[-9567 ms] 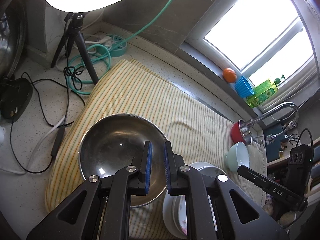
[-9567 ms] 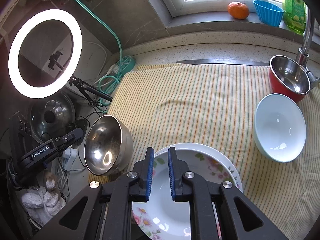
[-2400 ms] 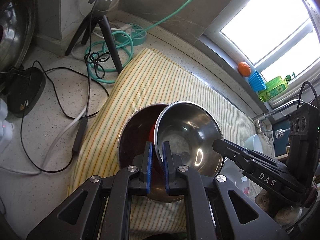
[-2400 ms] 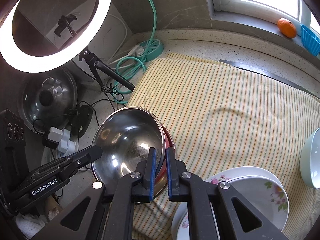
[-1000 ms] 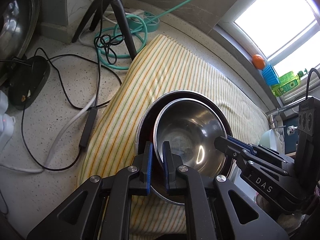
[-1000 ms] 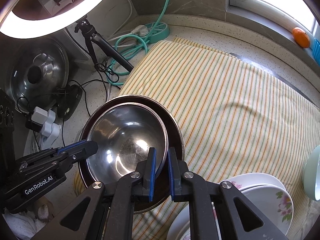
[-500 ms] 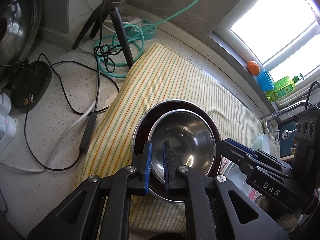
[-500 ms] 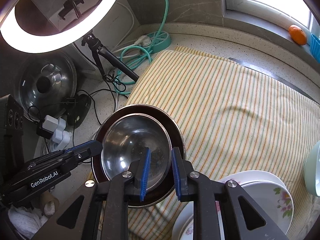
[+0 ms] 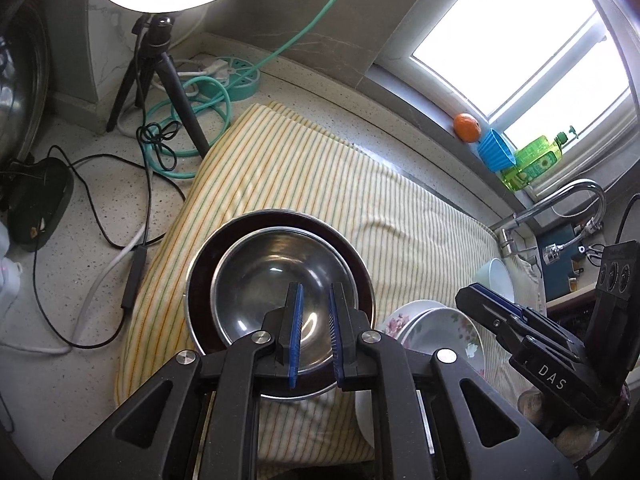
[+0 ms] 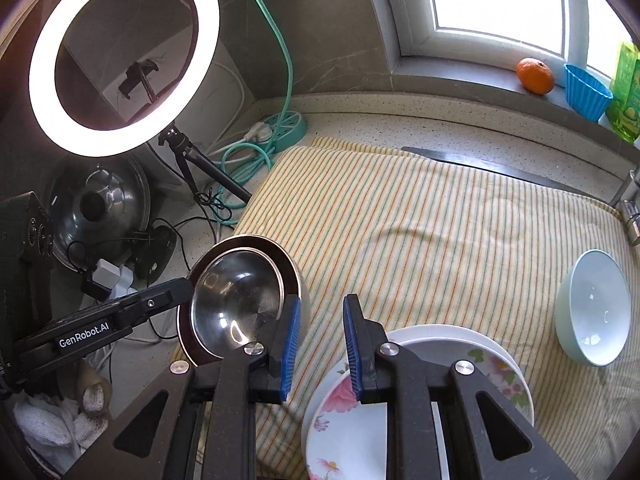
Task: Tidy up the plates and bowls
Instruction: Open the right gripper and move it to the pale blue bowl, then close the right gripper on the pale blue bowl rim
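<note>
A small steel bowl (image 9: 276, 280) (image 10: 236, 300) sits nested in a larger dark-rimmed bowl (image 9: 200, 276) (image 10: 294, 280) at the left end of the striped towel (image 9: 320, 176). My left gripper (image 9: 314, 320) hovers over the near rim. Its jaws are opening, a narrow gap with nothing between them. My right gripper (image 10: 320, 340) is open and empty, above the towel between the bowls and a stack of floral plates (image 10: 500, 364) (image 9: 440, 328). A pale green bowl (image 10: 596, 312) (image 9: 498, 276) stands farther right.
A ring light (image 10: 120, 56) on a tripod (image 9: 160, 80), cables and a teal hose (image 9: 188, 128) crowd the counter left of the towel. A pot lid (image 10: 96, 208) leans there. A tap (image 9: 576, 196) stands right; an orange (image 10: 534, 76), blue cup and green bottle sit on the sill.
Both grippers have let go of the small steel bowl's rim and drawn up and back. The right jaws have widened and shifted right toward the plates. The bowl stays nested.
</note>
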### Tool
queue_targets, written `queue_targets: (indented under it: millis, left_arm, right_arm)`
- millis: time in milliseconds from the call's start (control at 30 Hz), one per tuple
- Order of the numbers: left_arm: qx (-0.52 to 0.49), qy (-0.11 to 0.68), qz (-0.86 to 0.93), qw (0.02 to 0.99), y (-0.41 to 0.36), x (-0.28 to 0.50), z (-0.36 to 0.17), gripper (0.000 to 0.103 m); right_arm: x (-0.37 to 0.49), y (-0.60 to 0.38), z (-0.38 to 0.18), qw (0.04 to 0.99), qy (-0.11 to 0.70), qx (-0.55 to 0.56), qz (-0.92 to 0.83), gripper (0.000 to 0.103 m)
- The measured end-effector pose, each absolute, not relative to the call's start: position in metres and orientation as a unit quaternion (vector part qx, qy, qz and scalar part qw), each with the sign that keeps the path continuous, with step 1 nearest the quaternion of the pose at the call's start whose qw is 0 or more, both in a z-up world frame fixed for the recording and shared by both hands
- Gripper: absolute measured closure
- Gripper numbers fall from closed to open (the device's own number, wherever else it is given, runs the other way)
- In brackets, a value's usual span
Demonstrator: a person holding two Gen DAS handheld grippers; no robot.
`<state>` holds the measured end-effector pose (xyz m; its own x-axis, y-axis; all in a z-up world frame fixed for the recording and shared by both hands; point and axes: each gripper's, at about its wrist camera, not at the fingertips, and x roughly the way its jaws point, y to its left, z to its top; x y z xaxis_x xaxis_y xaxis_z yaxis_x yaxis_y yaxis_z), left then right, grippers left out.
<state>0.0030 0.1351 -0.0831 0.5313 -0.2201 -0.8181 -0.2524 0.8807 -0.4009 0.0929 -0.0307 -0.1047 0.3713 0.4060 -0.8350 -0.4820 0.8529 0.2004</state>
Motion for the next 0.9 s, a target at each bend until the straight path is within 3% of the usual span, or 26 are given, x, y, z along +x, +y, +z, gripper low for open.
queue_targets:
  millis: [900]
  left_arm:
    - [-0.177,0.503,-0.112,0.839,-0.012,0.065,-0.076,0.092]
  right_arm:
    - [0.120,-0.203,-0.086,0.889,0.448,-0.040,0.089,0.076]
